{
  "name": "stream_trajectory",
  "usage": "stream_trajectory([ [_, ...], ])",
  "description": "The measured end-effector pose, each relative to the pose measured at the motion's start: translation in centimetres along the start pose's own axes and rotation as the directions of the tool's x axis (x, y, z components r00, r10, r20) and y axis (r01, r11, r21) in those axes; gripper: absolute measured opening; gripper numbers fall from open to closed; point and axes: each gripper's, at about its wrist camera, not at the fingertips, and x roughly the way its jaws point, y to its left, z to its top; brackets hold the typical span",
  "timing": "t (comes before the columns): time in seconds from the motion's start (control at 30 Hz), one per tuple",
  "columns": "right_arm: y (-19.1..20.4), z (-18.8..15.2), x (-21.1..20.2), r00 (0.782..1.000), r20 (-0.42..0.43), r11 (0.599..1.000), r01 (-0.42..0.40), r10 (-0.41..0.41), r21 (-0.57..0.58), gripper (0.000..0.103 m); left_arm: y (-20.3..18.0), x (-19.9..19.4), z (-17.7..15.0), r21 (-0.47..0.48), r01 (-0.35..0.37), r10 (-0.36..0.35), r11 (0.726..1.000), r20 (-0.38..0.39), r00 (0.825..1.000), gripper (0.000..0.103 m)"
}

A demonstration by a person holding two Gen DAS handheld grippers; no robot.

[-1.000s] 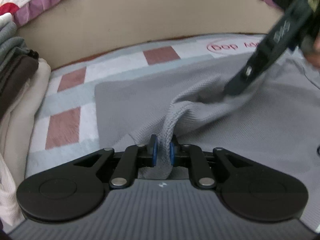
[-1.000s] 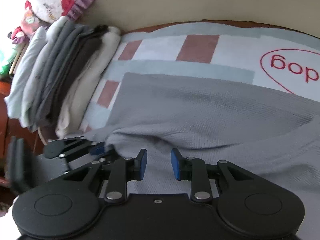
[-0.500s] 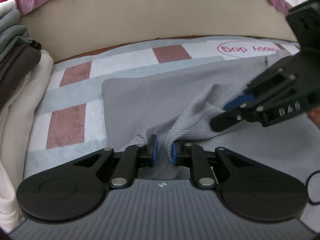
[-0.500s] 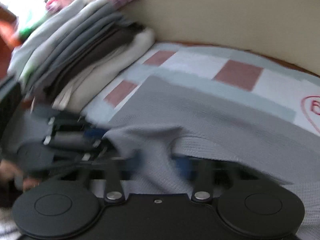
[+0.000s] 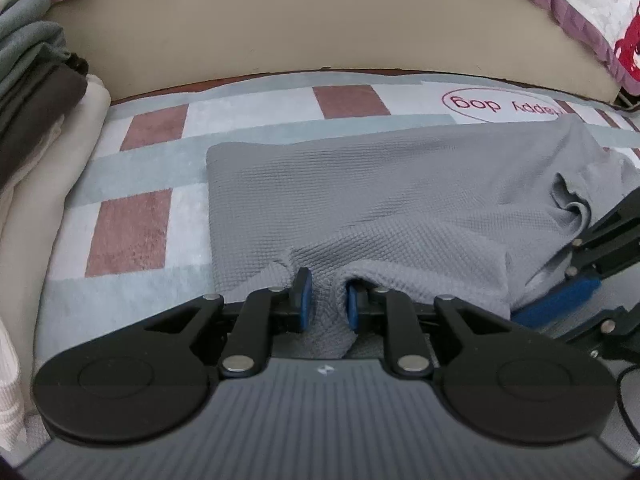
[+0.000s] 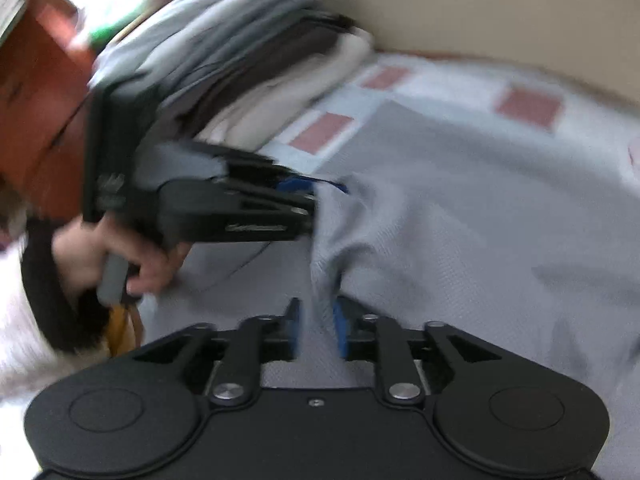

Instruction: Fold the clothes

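Both hand-held grippers, left point(image 5: 325, 307) and right point(image 6: 316, 328), now pinch the grey top point(image 5: 400, 200) while their jaws open, and the right, blurry, has probably shifted sideways for the fold.

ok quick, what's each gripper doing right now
left gripper: closed on a fold of the grey garment, jaws opening.
right gripper: jaws opening, grey garment between them.

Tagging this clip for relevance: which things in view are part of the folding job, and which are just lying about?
In the job:
- grey waffle-knit garment
- left hand-held gripper, jaws opening, fabric between them
- right hand-held gripper, jaws opening, fabric between them

Lying about:
- stack of folded clothes
- checked mat under the garment
- purple-trimmed quilt
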Motion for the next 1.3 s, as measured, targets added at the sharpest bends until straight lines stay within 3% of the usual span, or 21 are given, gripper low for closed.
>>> stream_trajectory([
  [0.07,-1.3,-0.1,-0.3,1.000,0.016,0.998,0.010,-0.011,0.059,0.046,0.2,0.0,0.1,-0.019,0.009,-0.009,1.000,0.000,1.000,0.019],
  [0.13,-2.3,-0.5,-0.3,0.999,0.027,0.992,0.031,-0.035,0.121,0.049,0.2,0.0,0.1,-0.020,0.007,-0.007,1.000,0.000,1.000,0.019],
  [0.23,-3.1,-1.3,-0.5,0.994,0.111,0.980,-0.009,-0.013,0.198,0.059,0.1,0.0,0.1,-0.020,0.003,-0.003,1.000,0.001,1.000,0.019],
  [0.3,-3.4,-2.0,-0.2,0.980,0.199,0.964,-0.048,-0.005,0.262,0.066,0.0,0.0,0.2,-0.015,0.001,-0.001,1.000,0.003,1.000,0.019],
  [0.4,-3.7,-1.8,0.3,0.957,0.290,0.944,-0.098,0.002,0.314,0.067,0.2,0.0,0.2,-0.026,0.012,-0.011,1.000,0.007,1.000,0.019],
  [0.43,-3.8,-1.5,0.4,0.950,0.312,0.941,-0.116,0.012,0.317,0.065,0.4,0.0,0.2,-0.034,0.015,-0.015,0.999,0.009,1.000,0.019],
  [0.47,-4.0,-1.1,0.0,0.934,0.354,0.938,-0.159,0.043,0.308,0.046,0.5,-0.1,0.2,-0.043,0.019,-0.019,0.999,0.011,1.000,0.019],
  [0.53,-4.2,-0.6,-1.2,0.887,0.445,0.924,-0.267,0.124,0.275,0.026,0.7,-0.1,0.3,-0.049,0.008,-0.007,0.999,0.014,1.000,0.019],
  [0.63,-4.8,0.7,-4.2,0.852,0.501,0.925,-0.300,0.149,0.234,0.018,0.8,-0.1,0.4,-0.058,-0.001,0.002,0.998,0.018,1.000,0.019],
  [0.73,-5.4,2.2,-6.5,0.845,0.526,0.946,-0.240,0.094,0.218,0.017,0.8,-0.1,0.5,-0.060,-0.009,0.010,0.998,0.022,1.000,0.019],
  [0.8,-5.4,3.2,-7.1,0.855,0.517,0.964,-0.170,0.042,0.202,0.016,0.8,-0.1,0.5,-0.055,-0.012,0.013,0.998,0.023,1.000,0.019],
  [0.83,-5.2,3.6,-7.2,0.864,0.503,0.973,-0.125,0.012,0.192,0.016,0.8,-0.1,0.5,-0.055,-0.013,0.014,0.998,0.024,1.000,0.019],
  [0.97,-3.4,3.7,-6.5,0.944,0.315,0.993,0.066,-0.094,0.098,0.020,1.1,-0.1,0.6,-0.062,-0.001,0.002,0.998,0.024,1.000,0.019],
  [1.03,-2.2,2.2,-6.7,0.958,0.237,0.987,0.152,-0.159,0.046,0.026,1.2,-0.1,0.6,-0.063,0.007,-0.006,0.998,0.024,1.000,0.019],
  [1.07,-1.3,1.2,-7.2,0.952,0.225,0.977,0.212,-0.206,-0.001,0.034,1.3,-0.3,0.6,-0.056,0.013,-0.011,0.998,0.035,0.999,0.019],
  [1.13,-0.3,-1.3,-9.1,0.919,0.247,0.939,0.335,-0.309,-0.073,0.050,1.4,-0.7,0.7,-0.042,0.025,-0.022,0.999,0.055,0.998,0.019],
  [1.17,-0.5,-2.5,-10.2,0.894,0.259,0.917,0.394,-0.366,-0.064,0.053,1.2,-1.2,0.8,-0.015,-0.023,0.024,1.000,0.102,0.995,0.021],
  [1.23,-1.4,-4.5,-12.2,0.849,0.255,0.874,0.485,-0.463,-0.026,0.053,0.8,-2.2,1.0,0.032,-0.122,0.113,0.992,0.197,0.974,0.040],
  [1.3,-3.1,-5.7,-13.6,0.823,0.237,0.850,0.527,-0.516,0.022,0.053,0.8,-2.8,1.1,0.052,-0.222,0.201,0.974,0.267,0.943,0.044],
])
